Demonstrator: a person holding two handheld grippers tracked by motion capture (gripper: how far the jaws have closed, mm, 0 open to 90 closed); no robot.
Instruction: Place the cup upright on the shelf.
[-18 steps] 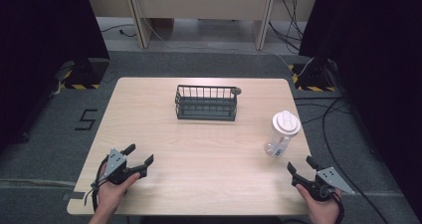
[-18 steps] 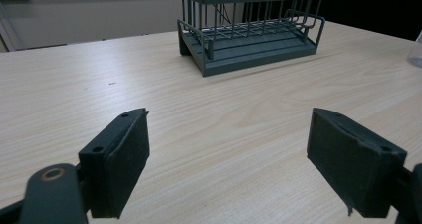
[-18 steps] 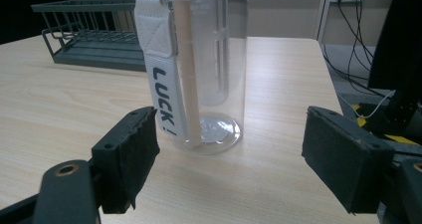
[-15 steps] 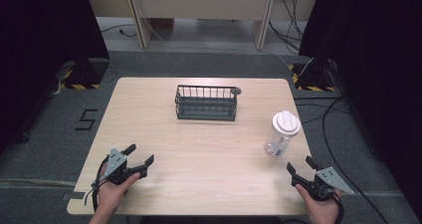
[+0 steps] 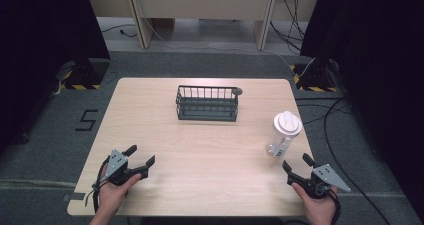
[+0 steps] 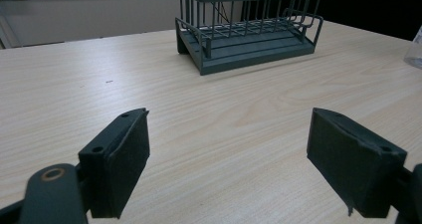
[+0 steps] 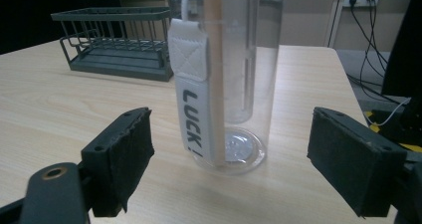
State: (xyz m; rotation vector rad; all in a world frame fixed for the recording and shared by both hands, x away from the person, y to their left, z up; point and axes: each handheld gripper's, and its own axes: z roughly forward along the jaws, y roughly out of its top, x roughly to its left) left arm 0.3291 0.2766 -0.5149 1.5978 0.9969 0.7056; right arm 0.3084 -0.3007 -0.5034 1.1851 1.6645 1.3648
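bottle [image 5: 283, 134], clear with a white lid, stands upright near the table's [image 5: 210, 185] right edge, well apart from the wire rack [image 5: 207, 103]. right gripper [image 5: 296, 165] sits just before it, jaws spread wide; advance level, straddle the body below the strap [image 7: 191, 92], then squeeze. left gripper [image 5: 141, 155] idles, jaws also spread.

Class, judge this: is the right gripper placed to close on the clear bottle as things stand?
Probably yes: the right gripper is open, the clear bottle stands upright just ahead between its fingers, nothing between.

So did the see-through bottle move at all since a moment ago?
No. The clear bottle stands in the same spot, right of the wire basket near the table's right edge.
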